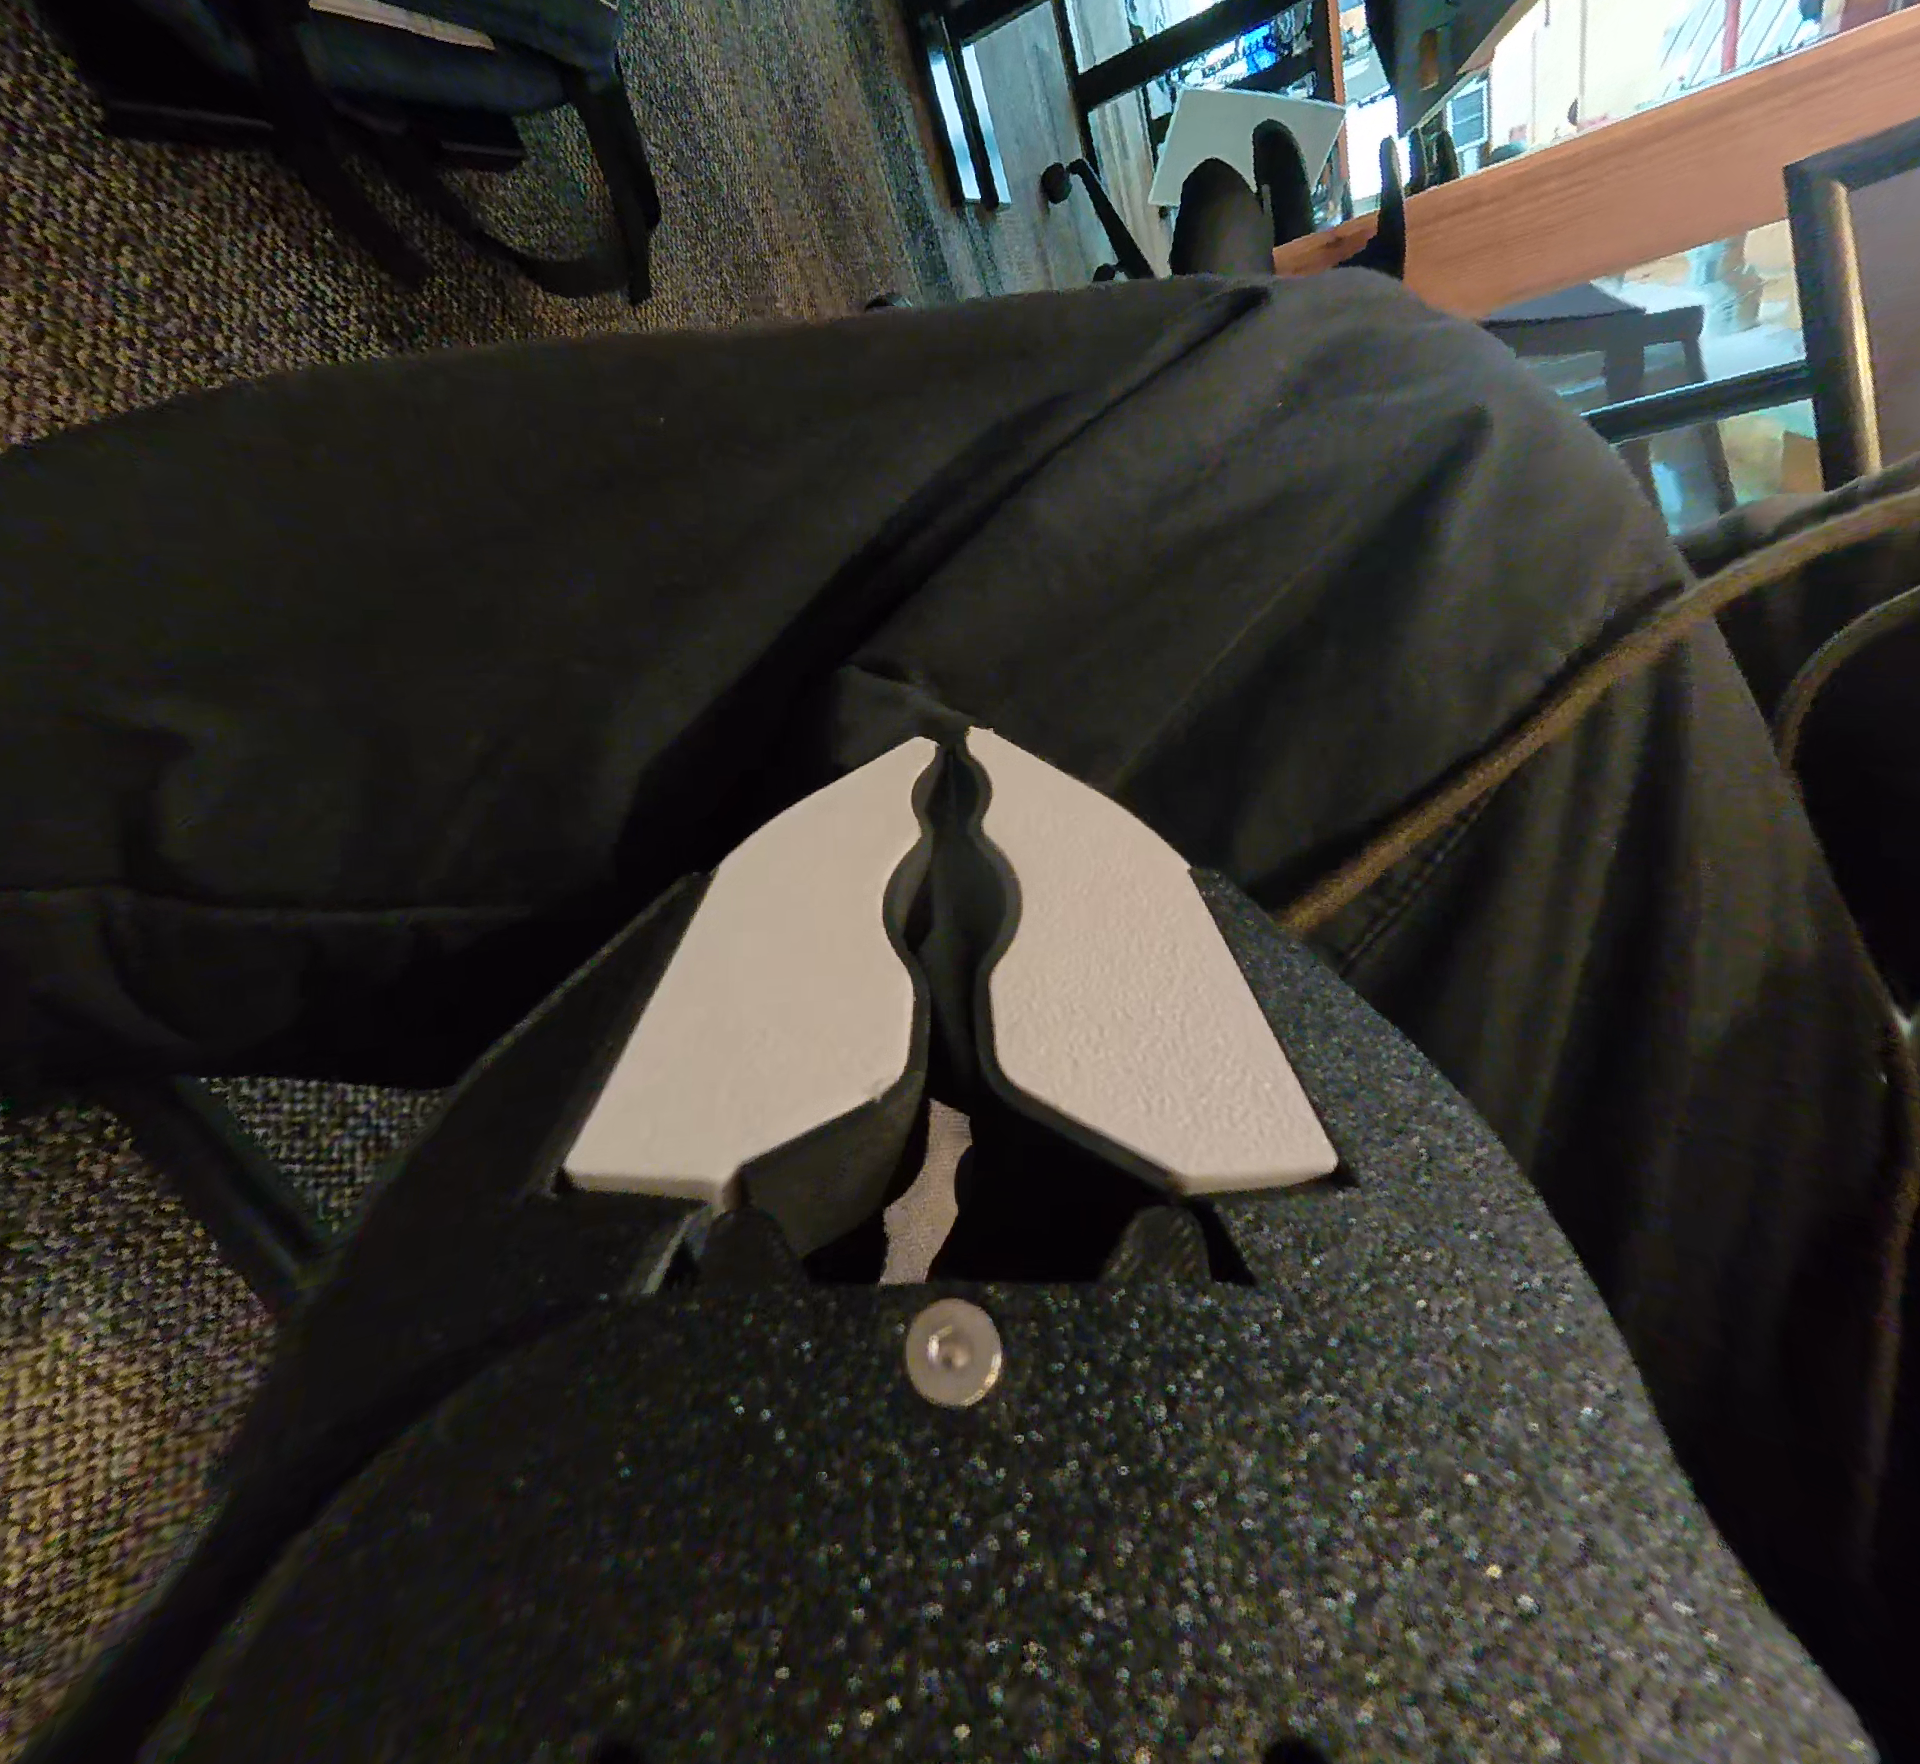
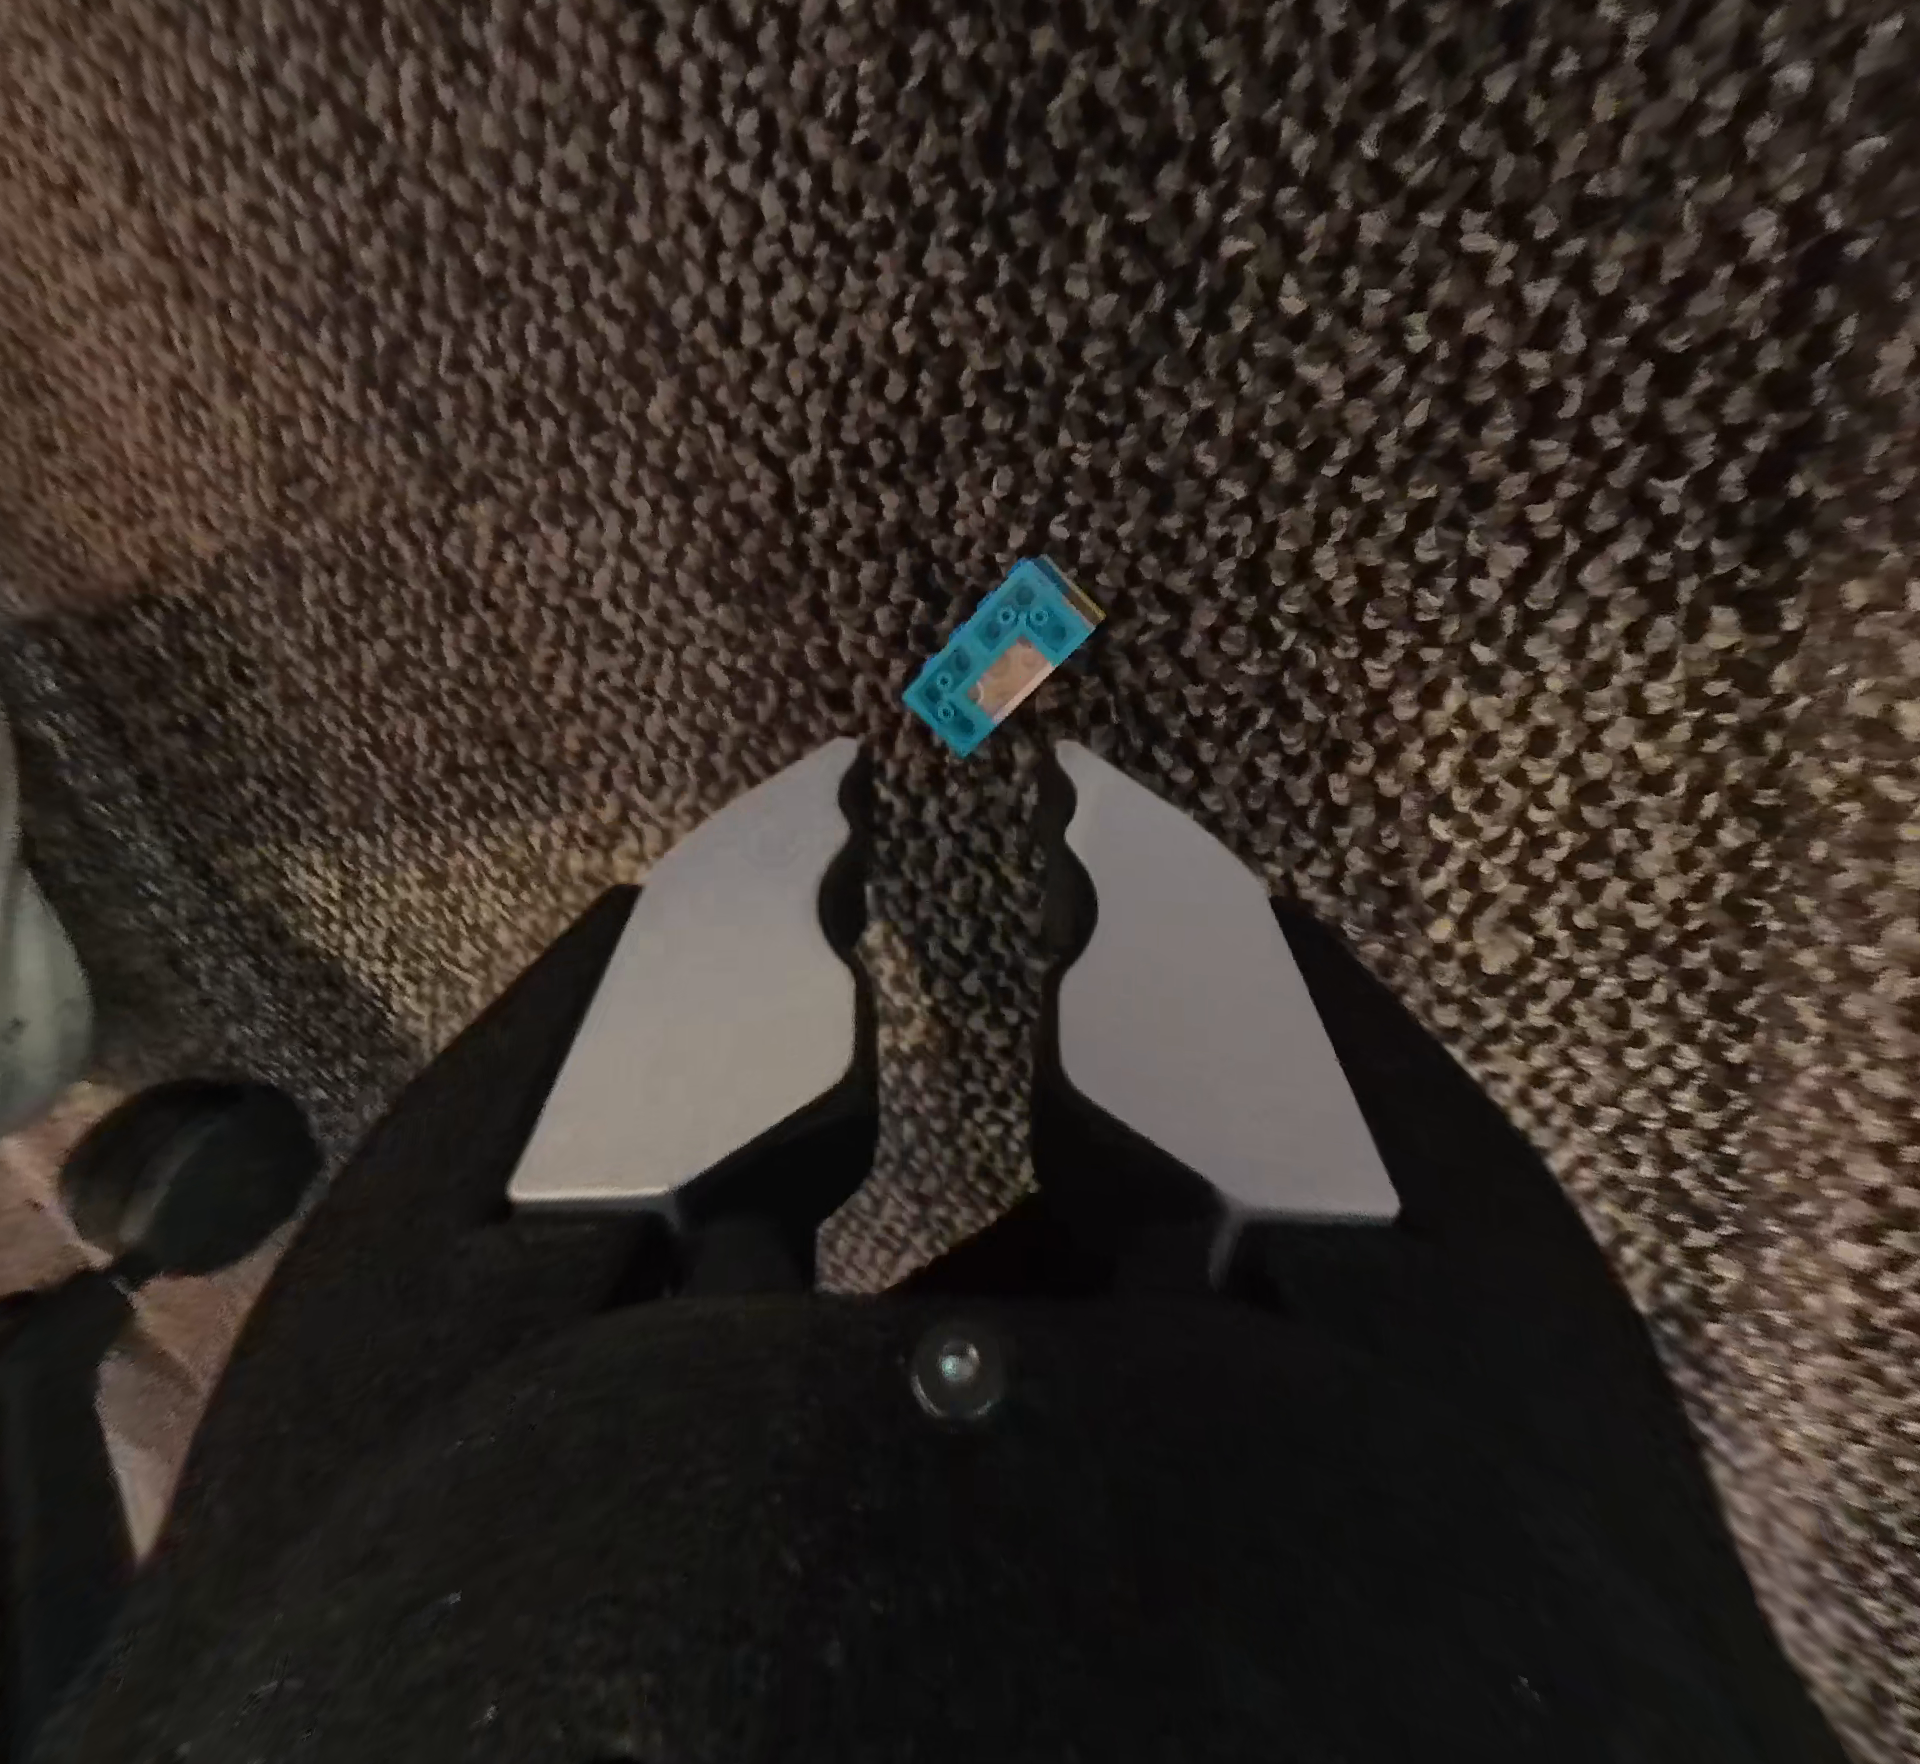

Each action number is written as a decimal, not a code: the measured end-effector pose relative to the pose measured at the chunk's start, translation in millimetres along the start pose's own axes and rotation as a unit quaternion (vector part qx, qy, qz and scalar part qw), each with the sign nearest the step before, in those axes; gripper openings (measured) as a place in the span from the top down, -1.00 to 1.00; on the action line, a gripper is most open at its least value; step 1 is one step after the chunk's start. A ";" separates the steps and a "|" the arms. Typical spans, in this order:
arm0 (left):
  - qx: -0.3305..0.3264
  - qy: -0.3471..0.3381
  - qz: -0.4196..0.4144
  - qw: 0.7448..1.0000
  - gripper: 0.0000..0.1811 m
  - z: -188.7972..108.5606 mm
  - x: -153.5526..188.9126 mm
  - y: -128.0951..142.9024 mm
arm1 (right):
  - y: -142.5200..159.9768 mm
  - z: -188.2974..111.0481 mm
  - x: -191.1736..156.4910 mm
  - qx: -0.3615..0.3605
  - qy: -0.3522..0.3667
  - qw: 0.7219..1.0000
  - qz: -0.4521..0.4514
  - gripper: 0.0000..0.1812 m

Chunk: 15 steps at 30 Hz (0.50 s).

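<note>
Right gripper [image 2: 958,758] w/ jaws apart, hovering over the speckled carpet [image 2: 1351,312], turquoise toy brick [image 2: 997,660] lying just beyond the tips and skewed to their axis; best approached w/ wrist turned to square the jaws across the brick's short sides, then lowered straight. Small studded piece, tan patch on its face. Left gripper [image 1: 951,748] w/ jaws closed on nothing, resting vs. a dark trouser leg [image 1: 727,509].

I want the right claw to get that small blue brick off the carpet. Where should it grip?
Probably across the blue brick's short width, descending from above with the right claw turned square to its tilted long axis. It lies flat on the carpet, just beyond the open fingertips.
</note>
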State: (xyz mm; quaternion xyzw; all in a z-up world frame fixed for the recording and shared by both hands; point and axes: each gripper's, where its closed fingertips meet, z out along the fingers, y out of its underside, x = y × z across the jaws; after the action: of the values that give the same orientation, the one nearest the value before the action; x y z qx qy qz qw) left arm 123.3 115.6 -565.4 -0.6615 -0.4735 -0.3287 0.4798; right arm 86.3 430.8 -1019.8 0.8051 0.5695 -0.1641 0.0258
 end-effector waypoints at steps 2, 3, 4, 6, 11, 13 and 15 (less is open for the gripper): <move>0.004 0.006 -0.007 1.000 1.00 0.1 -0.6 -0.3 | -3.8 4.1 0.0 0.006 -0.002 1.000 0.030 0.65; 0.004 0.010 -0.010 1.000 1.00 0.7 -0.6 -0.7 | -5.1 6.8 0.2 0.005 -0.002 0.999 0.042 0.64; 0.003 0.013 -0.012 1.000 1.00 1.7 -0.5 -1.1 | -6.1 9.9 -0.1 0.003 -0.003 0.999 0.052 0.64; 0.000 0.019 -0.016 1.000 1.00 4.3 -0.5 -1.6 | -6.3 16.5 -0.2 -0.011 -0.002 0.998 0.063 0.65; -0.005 0.025 -0.020 0.999 1.00 11.3 -1.0 -2.3 | -5.0 19.1 2.4 -0.047 0.006 0.998 0.050 0.73; -0.007 0.021 -0.016 1.000 1.00 13.2 0.0 -3.9 | -7.8 10.5 1.9 -0.032 0.001 0.998 0.052 0.74; -0.007 0.013 -0.010 1.000 1.00 16.0 2.6 -8.3 | -20.3 -8.4 -8.3 0.016 -0.030 0.997 0.064 0.74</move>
State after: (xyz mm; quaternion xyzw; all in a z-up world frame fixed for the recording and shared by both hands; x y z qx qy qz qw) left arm 116.0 132.4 -565.6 -0.6556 -0.4718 -0.3451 0.4780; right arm 66.9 432.2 -1006.5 0.8349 0.5128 -0.1957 0.0406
